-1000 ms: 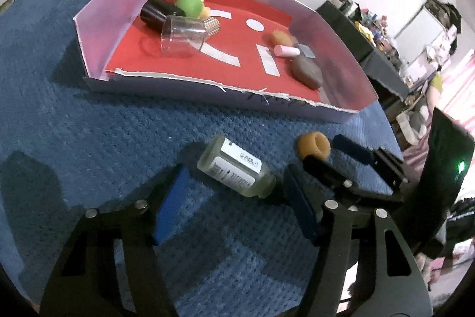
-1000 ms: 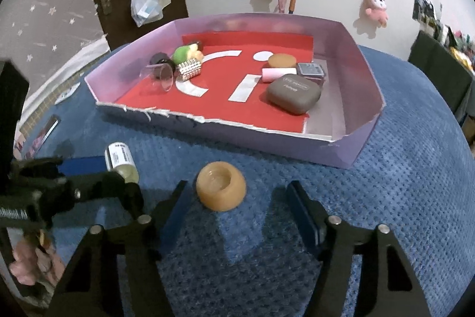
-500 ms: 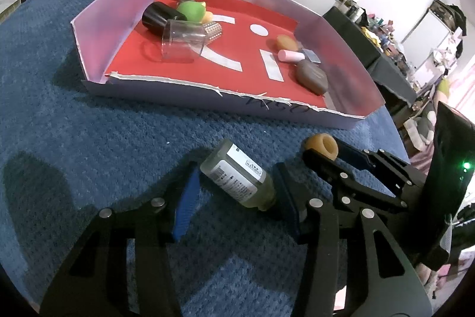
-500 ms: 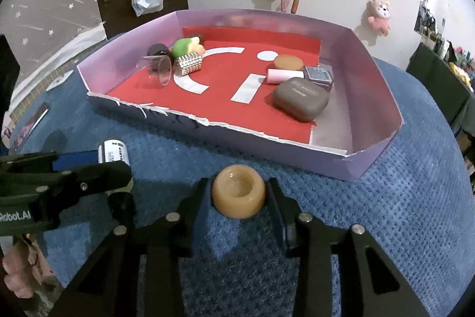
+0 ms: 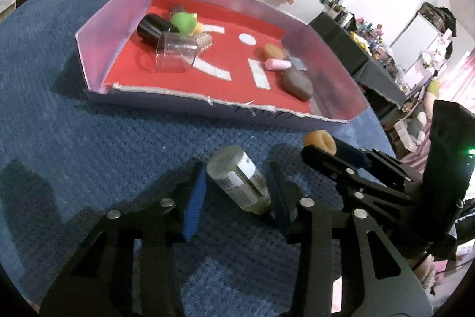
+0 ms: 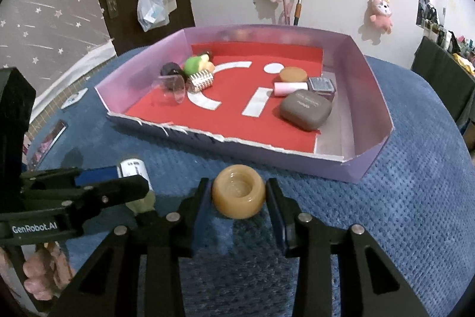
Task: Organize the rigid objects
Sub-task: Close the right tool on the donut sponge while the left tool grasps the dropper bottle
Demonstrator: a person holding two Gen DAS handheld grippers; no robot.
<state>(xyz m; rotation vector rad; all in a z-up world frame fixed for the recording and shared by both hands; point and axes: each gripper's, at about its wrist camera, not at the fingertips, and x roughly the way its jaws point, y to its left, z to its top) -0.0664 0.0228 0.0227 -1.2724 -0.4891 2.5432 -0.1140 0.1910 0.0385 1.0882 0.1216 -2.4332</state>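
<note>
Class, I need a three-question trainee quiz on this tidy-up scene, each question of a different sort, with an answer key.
1. True or false: the right claw has its fingers against both sides of the tan ring.
2. Multiple choice: the small glass bottle between the left claw fingers is A) standing upright in the box, B) lying on its side on the blue mat, C) inside the clear cup.
3. Fill in: the clear cup lies tipped over inside the purple ___.

Key: 1 true; 2 B; 3 box.
</note>
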